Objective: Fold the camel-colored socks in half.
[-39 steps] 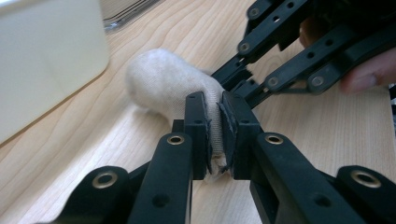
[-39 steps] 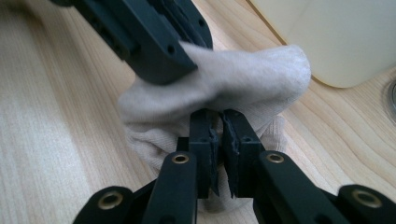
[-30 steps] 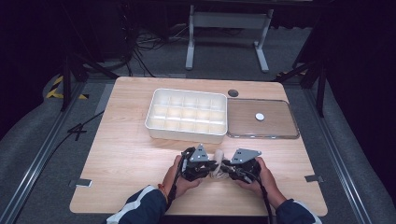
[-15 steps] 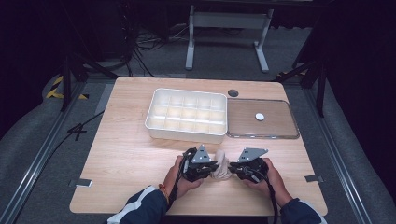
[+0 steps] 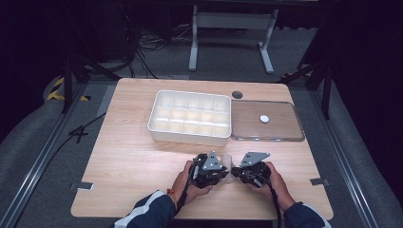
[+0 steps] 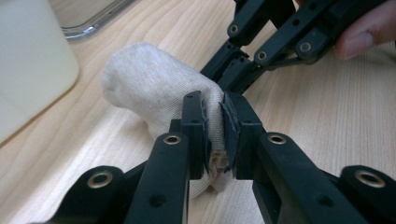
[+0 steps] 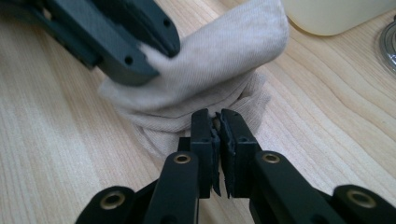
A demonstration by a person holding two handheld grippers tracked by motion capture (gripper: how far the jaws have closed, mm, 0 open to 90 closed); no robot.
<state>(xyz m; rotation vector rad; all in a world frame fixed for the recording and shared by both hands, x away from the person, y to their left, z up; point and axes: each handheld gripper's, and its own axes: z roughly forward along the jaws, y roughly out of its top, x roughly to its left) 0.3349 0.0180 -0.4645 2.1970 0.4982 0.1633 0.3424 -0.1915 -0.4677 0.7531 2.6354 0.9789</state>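
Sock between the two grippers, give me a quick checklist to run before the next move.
1. Left gripper pinching the sock: ok, cloth is pressed between its jaws.
2. Right gripper pinching the sock: ok, its jaws have just been closing on a fold of cloth.
3. Sock resting on the table: ok.
4. Divided tray open on top: ok; its compartments look empty.
5. Clear lid lying beside the tray: ok.
6. How deep the right gripper's hold goes: cannot tell.

We are holding left gripper [image 5: 219,172] and right gripper [image 5: 236,174] low, tips facing each other, nearly touching. Left jaws pinching tight; right jaws just been closing, now pinching too.
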